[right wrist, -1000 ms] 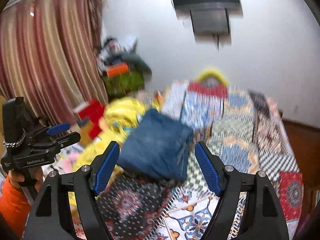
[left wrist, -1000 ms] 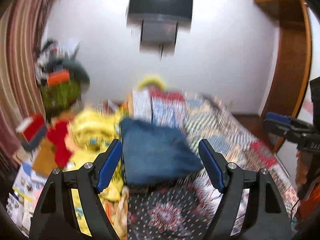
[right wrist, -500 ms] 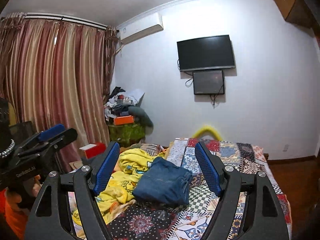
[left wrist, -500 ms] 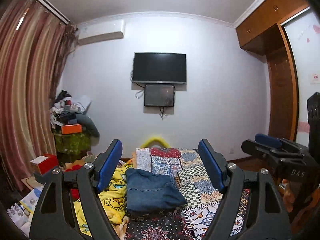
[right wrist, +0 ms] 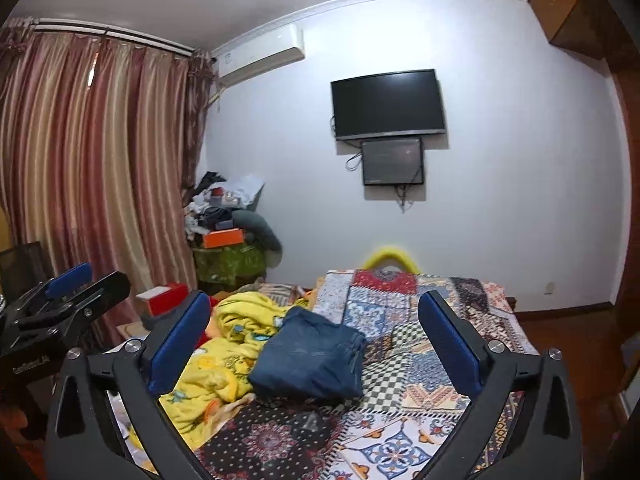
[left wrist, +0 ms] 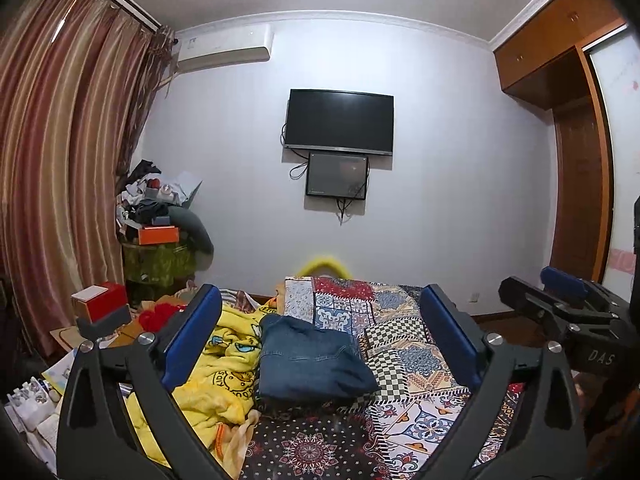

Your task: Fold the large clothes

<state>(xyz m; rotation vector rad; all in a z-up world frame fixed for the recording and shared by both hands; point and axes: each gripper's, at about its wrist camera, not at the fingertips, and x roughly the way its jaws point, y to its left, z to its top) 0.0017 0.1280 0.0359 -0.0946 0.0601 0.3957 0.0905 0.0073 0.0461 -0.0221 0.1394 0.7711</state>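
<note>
Folded jeans (left wrist: pixel 312 364) lie beside the yellow blanket (left wrist: pixel 216 376); both grippers' jaws are opening, empty.

The folded blue jeans (left wrist: pixel 310 362) lie flat as a thick, roughly square bundle on the patchwork bedspread (left wrist: pixel 404 344), ahead of the left claw (left wrist: pixel 320 340) and framed between its spread fingers, touching neither. From the right claw (right wrist: pixel 314 344) the bundle sits ahead, nearer its left finger, one edge against the yellow blanket (right wrist: pixel 224 356).
</note>
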